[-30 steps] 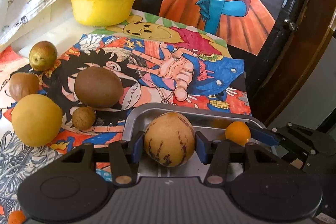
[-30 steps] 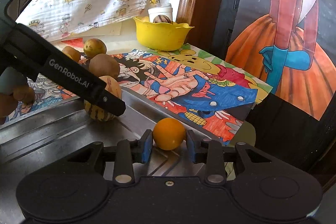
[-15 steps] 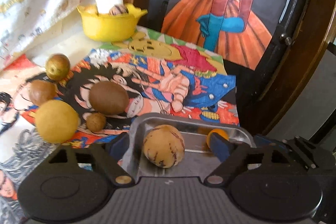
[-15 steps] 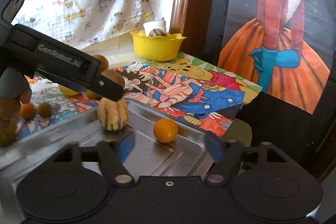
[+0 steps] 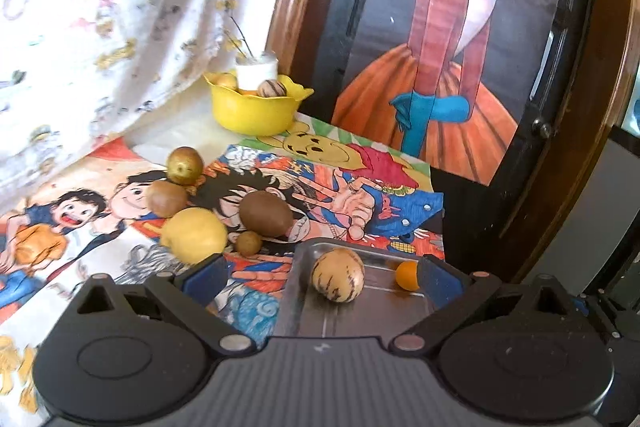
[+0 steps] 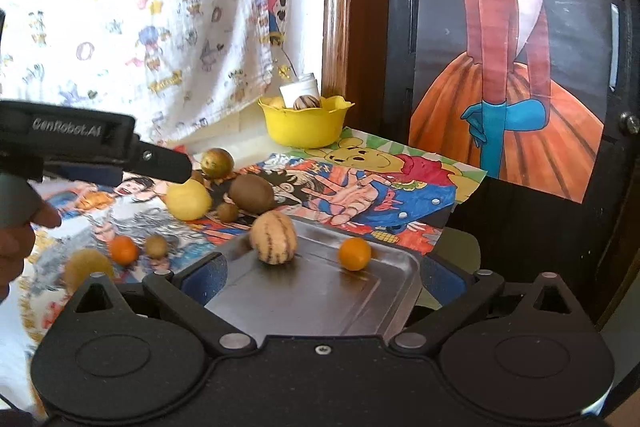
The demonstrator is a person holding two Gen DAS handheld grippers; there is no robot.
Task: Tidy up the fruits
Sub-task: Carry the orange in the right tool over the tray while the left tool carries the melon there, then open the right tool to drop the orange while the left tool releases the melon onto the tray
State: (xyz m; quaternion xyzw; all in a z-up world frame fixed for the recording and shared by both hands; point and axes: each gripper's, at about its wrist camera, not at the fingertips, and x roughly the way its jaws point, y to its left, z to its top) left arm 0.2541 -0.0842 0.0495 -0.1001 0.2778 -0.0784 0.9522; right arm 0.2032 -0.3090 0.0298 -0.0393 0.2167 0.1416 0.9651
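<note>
I count 2 fruits on the metal tray [image 6: 394, 277]: the striped melon [image 6: 273, 235] and small orange fruit [image 6: 354, 253]. Perhaps 8 wait on the drawings. My left gripper [image 5: 320, 277] and right gripper [image 6: 322, 277] are opening wide, empty; 1 second ago each clamped its fruit.

Your left gripper [image 5: 322, 281] is showing a matte black body with two round hubs, silver pivot screws and blue pads on its fingers [image 5: 206, 279]. Your right gripper [image 6: 322, 281] is wearing the same build, with a small screw at centre. At the left of the right wrist view, white "GenRobot.AI" lettering is running along the left gripper's black casing.
</note>
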